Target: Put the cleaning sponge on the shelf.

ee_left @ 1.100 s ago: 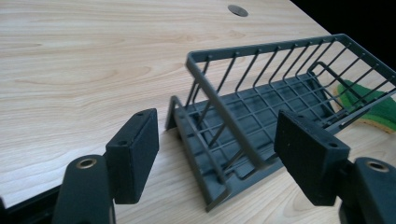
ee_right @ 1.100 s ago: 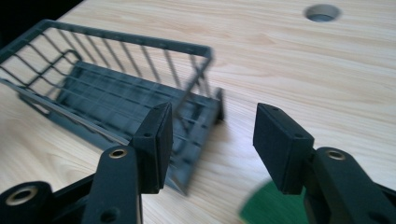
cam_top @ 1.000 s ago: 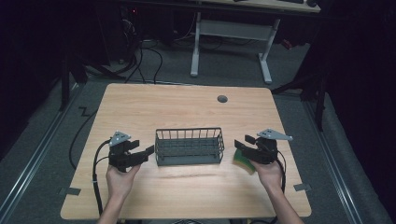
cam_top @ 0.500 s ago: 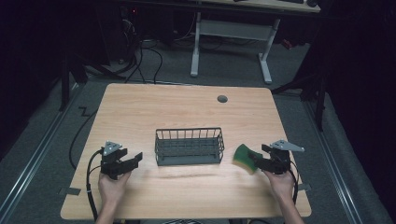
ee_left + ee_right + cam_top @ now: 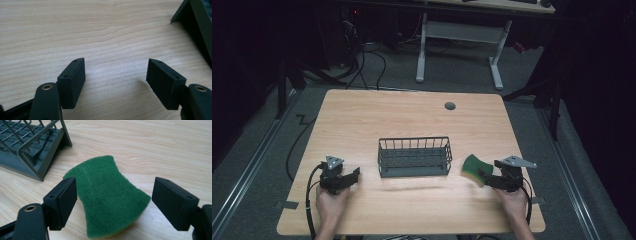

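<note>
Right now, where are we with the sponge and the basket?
Done: the green sponge lies flat on the table, just right of the wire basket. In hand: nothing. The right gripper is open with its jaws either side of the sponge, not clamping it; the left gripper is open over bare wood. Left, probably: withdrawing.

Dim surroundings, evenly lit, sharp close-ups
</note>
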{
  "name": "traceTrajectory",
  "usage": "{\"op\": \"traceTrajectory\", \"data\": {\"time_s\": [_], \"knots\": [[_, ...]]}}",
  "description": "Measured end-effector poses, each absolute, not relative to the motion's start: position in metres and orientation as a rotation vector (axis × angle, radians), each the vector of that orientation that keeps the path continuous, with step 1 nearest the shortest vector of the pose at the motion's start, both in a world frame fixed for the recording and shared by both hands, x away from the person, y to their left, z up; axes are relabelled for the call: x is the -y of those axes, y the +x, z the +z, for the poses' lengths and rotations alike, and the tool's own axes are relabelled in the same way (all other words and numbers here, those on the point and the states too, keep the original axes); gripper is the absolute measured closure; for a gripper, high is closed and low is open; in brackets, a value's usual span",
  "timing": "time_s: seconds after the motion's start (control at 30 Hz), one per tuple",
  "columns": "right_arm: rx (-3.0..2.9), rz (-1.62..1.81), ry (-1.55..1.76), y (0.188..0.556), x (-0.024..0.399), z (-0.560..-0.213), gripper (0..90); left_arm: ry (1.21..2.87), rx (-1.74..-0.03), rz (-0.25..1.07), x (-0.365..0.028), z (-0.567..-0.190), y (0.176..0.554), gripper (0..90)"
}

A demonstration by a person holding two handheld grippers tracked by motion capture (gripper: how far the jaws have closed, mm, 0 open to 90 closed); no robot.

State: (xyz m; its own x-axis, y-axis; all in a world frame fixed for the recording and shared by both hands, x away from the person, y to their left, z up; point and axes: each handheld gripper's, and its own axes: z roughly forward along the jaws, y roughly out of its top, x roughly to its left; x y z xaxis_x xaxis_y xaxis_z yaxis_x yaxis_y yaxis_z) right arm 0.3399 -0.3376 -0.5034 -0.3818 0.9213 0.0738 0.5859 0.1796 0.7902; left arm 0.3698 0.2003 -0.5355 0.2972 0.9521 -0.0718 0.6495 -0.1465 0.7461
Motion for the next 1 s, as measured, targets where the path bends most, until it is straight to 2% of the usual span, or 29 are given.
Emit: {"op": "traceTrajectory", "data": {"time_s": [0.53, 0.73, 1.0], "knots": [[-2.246, 0.952, 1.285, 0.369, 0.321, -0.514, 7.6, 1.925, -1.409, 0.607, -0.195, -0.537, 0.369, 29.6], [-2.309, 0.892, 1.26, 0.374, 0.318, -0.516, 8.9, 1.924, -1.41, 0.608, -0.195, -0.537, 0.369, 29.6], [-2.341, 0.888, 1.226, 0.376, 0.321, -0.516, 16.8, 1.925, -1.412, 0.606, -0.195, -0.537, 0.369, 29.6]]}}
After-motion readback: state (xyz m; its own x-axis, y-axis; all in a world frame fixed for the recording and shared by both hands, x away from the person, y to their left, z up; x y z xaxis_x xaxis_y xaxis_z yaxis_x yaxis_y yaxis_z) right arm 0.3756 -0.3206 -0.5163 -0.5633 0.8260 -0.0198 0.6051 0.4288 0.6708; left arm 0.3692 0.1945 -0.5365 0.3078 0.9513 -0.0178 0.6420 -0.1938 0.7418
